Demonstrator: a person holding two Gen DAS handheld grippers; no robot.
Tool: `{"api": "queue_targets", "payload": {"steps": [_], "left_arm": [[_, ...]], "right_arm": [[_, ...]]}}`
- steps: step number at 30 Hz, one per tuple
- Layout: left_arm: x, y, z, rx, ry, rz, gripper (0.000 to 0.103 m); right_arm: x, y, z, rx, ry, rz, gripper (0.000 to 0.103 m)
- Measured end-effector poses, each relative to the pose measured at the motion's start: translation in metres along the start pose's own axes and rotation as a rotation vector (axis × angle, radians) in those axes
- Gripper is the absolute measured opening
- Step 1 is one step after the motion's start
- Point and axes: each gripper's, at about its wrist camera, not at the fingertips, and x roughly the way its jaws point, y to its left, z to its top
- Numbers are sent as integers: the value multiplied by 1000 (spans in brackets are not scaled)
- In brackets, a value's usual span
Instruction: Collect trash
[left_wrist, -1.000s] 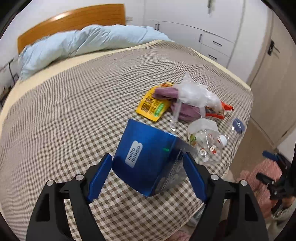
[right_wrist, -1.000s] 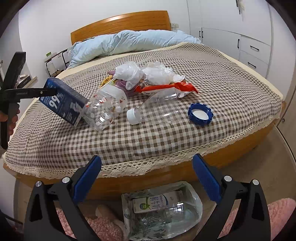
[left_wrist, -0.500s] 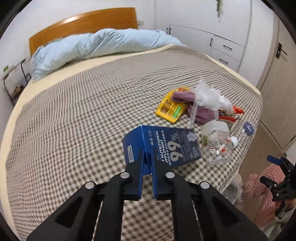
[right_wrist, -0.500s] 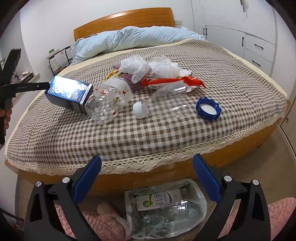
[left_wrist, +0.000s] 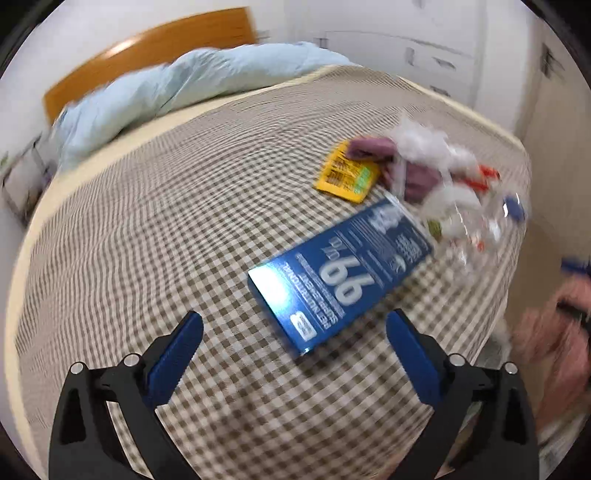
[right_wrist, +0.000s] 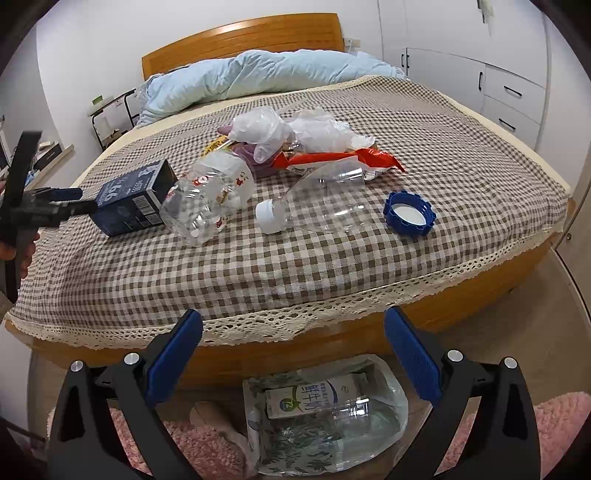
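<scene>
A blue carton (left_wrist: 340, 273) lies flat on the checked bedspread (left_wrist: 147, 258). My left gripper (left_wrist: 293, 321) is opening wide; the carton's near corner sits between the jaws, and neither pad touches it. In the right wrist view the carton (right_wrist: 133, 203) rests against a clear jar (right_wrist: 210, 199), with the left gripper (right_wrist: 48, 206) at its left end. A clear bottle (right_wrist: 314, 199), a blue lid (right_wrist: 408, 214), a red wrapper (right_wrist: 332, 160) and white plastic bags (right_wrist: 295, 129) lie nearby. My right gripper (right_wrist: 293, 321) hangs open and empty below the bed's edge, above a trash bag (right_wrist: 384, 410).
The bag on the floor holds a milk carton (right_wrist: 314, 397) and a clear bottle. A yellow packet (left_wrist: 347, 175) and a purple wrapper (left_wrist: 417, 177) lie behind the jar. A blue duvet (right_wrist: 258, 74) is heaped at the headboard. White cupboards stand at the right, pink slippers (right_wrist: 207, 439) on the floor.
The left gripper closed on the carton's edge and tipped it over, then let go and opened wide; the carton now lies flat. The right gripper has stayed put.
</scene>
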Motion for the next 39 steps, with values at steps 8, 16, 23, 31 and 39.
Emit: {"api": "queue_targets", "payload": {"steps": [8, 16, 23, 31, 39], "left_arm": [[38, -1, 4, 93, -7, -18, 96], [53, -14, 20, 219, -75, -89, 91], [42, -12, 18, 165, -81, -138, 77], [-8, -15, 7, 95, -122, -42, 73], [-23, -25, 31, 29, -28, 44, 73]], "right_arm": [[9, 11, 2, -28, 16, -11, 95], [31, 7, 7, -15, 51, -46, 95], [36, 12, 9, -26, 57, -41, 95], [4, 31, 38, -69, -54, 20, 95], [16, 67, 109, -86, -11, 6, 95]]}}
